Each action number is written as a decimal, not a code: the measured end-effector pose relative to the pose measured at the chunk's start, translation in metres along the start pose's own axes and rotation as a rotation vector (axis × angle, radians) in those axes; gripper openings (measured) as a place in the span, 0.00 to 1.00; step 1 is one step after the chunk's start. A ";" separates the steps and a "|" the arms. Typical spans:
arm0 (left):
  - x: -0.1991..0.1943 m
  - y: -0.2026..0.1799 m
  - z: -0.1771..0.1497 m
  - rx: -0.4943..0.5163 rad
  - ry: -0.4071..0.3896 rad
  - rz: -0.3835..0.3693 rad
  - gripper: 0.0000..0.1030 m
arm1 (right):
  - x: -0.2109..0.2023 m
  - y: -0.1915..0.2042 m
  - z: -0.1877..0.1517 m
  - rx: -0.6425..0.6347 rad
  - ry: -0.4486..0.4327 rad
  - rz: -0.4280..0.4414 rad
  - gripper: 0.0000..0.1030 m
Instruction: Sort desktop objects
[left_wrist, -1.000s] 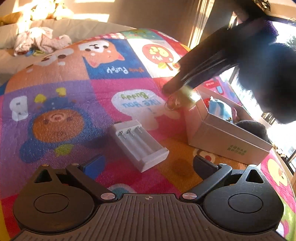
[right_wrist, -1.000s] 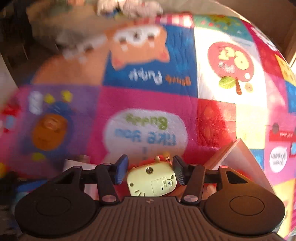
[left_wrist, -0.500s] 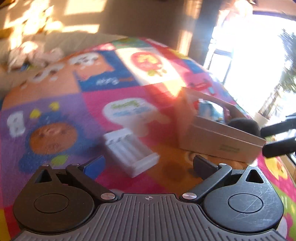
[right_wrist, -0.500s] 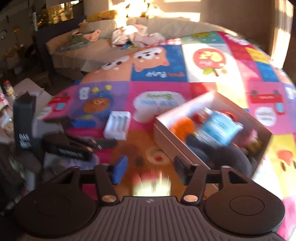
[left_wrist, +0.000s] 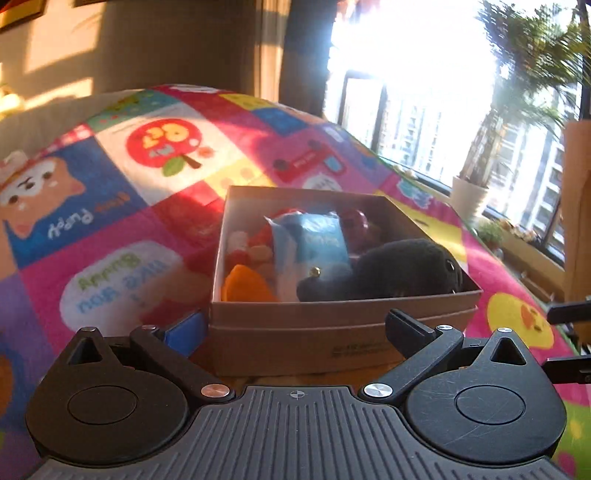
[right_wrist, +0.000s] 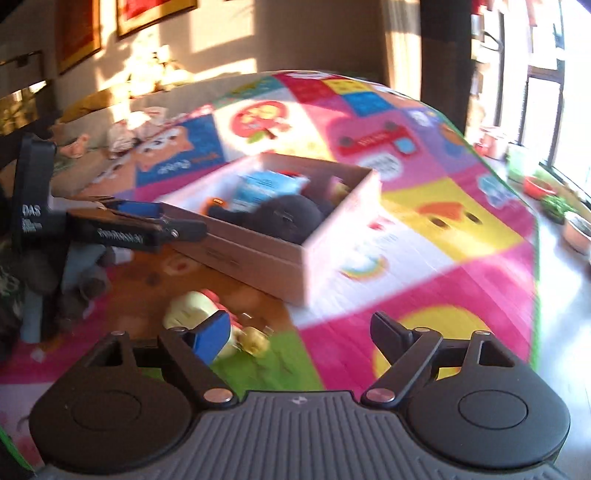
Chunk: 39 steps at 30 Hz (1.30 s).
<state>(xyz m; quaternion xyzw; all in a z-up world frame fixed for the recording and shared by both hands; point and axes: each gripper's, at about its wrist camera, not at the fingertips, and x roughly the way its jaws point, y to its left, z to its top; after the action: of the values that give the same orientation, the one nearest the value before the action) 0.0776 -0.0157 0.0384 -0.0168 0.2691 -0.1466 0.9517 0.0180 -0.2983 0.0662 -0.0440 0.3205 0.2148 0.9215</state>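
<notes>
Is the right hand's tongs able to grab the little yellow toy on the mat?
Probably yes. The right tongs are open and empty, and the yellow toy lies just past the left fingertip, outside the box, with nothing covering it.

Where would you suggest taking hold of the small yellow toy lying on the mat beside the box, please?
Grip the yellow toy across its rounded pale body, coming down from above. It lies low and loose on the play mat, clear of the cardboard box, just past the right gripper, whose fingers are open.
</notes>
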 end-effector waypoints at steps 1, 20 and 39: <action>-0.002 -0.003 -0.001 0.007 -0.001 -0.002 1.00 | -0.001 -0.007 -0.003 0.019 -0.010 -0.009 0.85; -0.053 0.076 -0.024 0.039 0.056 0.245 1.00 | 0.114 -0.015 0.065 0.226 -0.010 0.102 0.95; -0.042 0.036 -0.043 -0.046 0.133 0.007 1.00 | 0.018 -0.003 -0.018 -0.059 0.023 -0.021 0.74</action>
<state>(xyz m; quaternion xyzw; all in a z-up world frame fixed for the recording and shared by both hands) 0.0310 0.0331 0.0189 -0.0280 0.3351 -0.1380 0.9316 0.0217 -0.2987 0.0409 -0.0769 0.3243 0.2141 0.9182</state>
